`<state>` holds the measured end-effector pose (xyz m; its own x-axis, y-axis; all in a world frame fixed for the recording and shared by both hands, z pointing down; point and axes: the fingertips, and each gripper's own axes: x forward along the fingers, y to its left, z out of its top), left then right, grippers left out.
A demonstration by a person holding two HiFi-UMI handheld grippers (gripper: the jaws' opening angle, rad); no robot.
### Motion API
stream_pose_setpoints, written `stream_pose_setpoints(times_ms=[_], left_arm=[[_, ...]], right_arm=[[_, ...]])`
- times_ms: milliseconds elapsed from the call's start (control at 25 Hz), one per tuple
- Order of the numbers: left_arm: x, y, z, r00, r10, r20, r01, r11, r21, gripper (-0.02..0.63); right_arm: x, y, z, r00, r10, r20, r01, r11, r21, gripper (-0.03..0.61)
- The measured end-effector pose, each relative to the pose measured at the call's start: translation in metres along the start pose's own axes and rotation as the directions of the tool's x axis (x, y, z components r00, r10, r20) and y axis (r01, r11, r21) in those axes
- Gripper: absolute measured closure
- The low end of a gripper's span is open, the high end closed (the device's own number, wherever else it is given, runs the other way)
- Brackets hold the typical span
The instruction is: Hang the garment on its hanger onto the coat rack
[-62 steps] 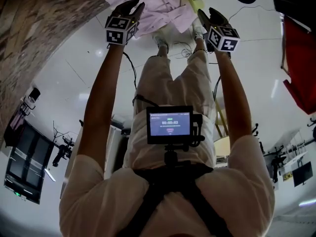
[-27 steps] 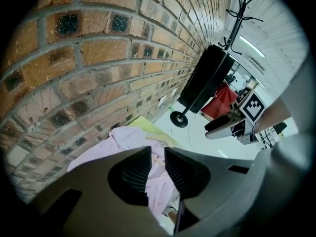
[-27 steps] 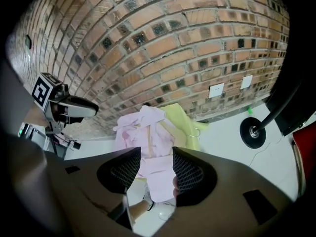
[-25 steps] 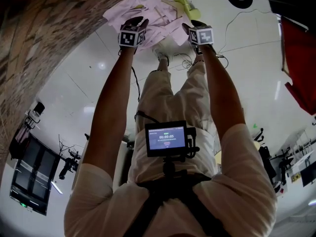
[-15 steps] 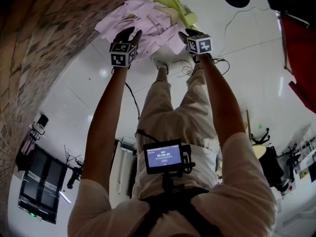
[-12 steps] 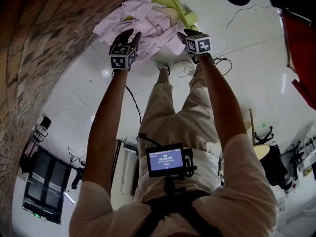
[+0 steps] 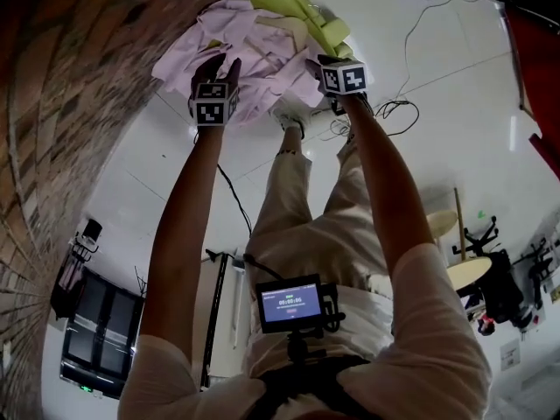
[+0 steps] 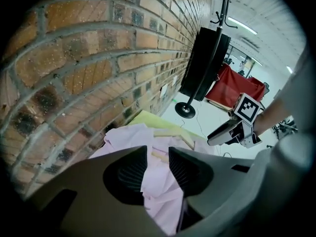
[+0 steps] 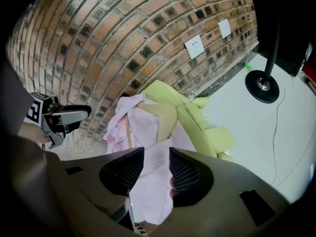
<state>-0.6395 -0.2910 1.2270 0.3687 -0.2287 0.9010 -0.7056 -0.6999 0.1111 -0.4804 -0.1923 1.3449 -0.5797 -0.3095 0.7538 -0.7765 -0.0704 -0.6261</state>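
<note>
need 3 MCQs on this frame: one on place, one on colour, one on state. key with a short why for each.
1. Where does the pink garment lie?
A. on a table
B. on the floor at the foot of the brick wall
C. on a chair

2. What colour is the garment lying beside it?
A. yellow-green
B. blue
C. black

3. How do the left gripper jaws stand?
A. shut tight together
B. clamped on a metal bar
C. apart, with pink cloth showing in the gap

Key:
1 B: the head view shows it heaped on the white floor against the bricks.
2 A: the yellow-green garment lies right next to the pink one.
3 C: the left gripper view shows a clear gap between the pads, with pink fabric in it.
</note>
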Motion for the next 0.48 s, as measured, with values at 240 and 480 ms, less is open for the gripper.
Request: stream_pose_setpoints(times_ms=[240, 480], left_arm=[[0.055, 0.015, -0.008, 0.998, 0.012, -0.061, -0.009, 0.999, 0.049, 0.474], [0.102, 0.024, -0.021, 0.997, -0.015, -0.074, 0.014, 1.000, -0.007, 0.453]], right_arm=[[0.025, -0.016, 0.007, 0.999, 0.026, 0.035, -0.028, 0.999, 0.045, 0.423], [0.053, -0.025, 0.005, 0.993, 0.117, 0.026, -0.119, 0.986, 0.112, 0.423]])
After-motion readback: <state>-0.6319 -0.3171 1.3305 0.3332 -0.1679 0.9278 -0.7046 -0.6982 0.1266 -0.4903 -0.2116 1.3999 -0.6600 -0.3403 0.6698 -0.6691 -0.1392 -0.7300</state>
